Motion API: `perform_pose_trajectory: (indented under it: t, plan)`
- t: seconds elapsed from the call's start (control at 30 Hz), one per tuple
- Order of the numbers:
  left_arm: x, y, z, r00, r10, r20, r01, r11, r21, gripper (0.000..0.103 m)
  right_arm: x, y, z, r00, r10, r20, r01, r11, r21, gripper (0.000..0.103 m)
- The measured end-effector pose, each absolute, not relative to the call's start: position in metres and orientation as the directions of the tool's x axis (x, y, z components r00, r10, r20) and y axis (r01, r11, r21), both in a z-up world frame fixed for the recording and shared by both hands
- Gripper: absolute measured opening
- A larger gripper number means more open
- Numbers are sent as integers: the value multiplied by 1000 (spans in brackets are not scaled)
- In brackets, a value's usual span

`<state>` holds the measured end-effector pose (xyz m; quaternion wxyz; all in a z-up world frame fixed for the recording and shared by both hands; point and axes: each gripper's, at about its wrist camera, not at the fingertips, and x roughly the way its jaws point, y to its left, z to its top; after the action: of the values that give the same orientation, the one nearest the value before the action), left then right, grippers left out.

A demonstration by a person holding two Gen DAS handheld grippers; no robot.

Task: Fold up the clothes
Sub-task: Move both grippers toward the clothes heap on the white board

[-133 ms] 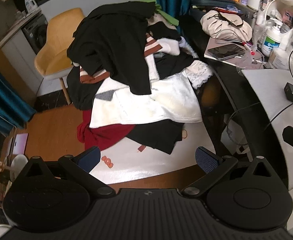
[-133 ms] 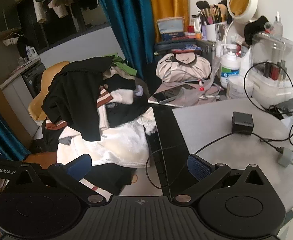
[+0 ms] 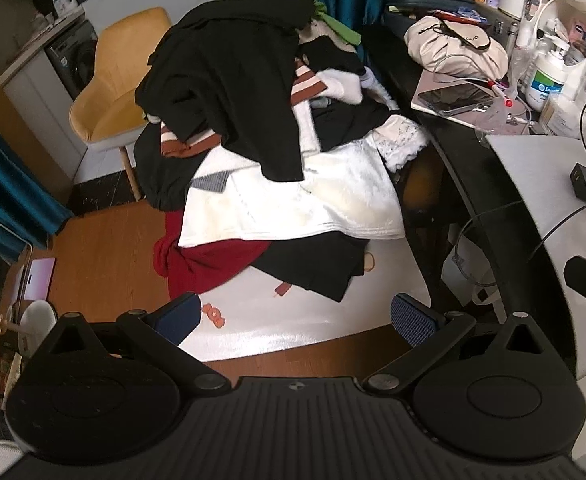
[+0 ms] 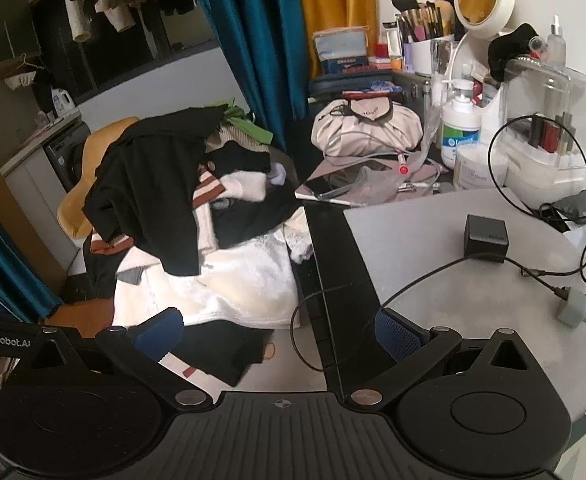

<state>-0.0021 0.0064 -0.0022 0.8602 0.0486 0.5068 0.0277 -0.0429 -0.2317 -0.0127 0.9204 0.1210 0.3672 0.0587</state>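
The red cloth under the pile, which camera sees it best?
The left wrist view: the red cloth spreads out below the white garment there. In the right wrist view I cannot spot it; the left gripper blocks that corner.

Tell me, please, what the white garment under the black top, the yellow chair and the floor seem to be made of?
White garment: seemingly plush fleece or velvet, with a soft sheen and fuzzy nap.
Black top: matte, limp fabric, probably cotton knit.
Yellow chair: looks like smooth matte upholstery, perhaps velvet or faux leather, on pale wooden legs.
Floor: orange-brown wood or laminate, slightly glossy.
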Motion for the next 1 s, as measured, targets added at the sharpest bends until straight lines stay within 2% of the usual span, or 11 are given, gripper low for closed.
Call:
perform_pose_trajectory:
  t: [0.13,0.37,1.0]
  plan:
    - [-4,12,-4,482,85,-872,0,995,97,103,-39,-235,-14,710,212,-672,-25,961,276,102]
    - [-14,16,-10,487,67,-871,6,997,80,103,-45,-215,-23,675,160,-720,-6,977,211,102]
    - [-28,85,-11,501,26,-865,30,998,47,103,-56,-141,-7,660,96,-745,-10,993,119,102]
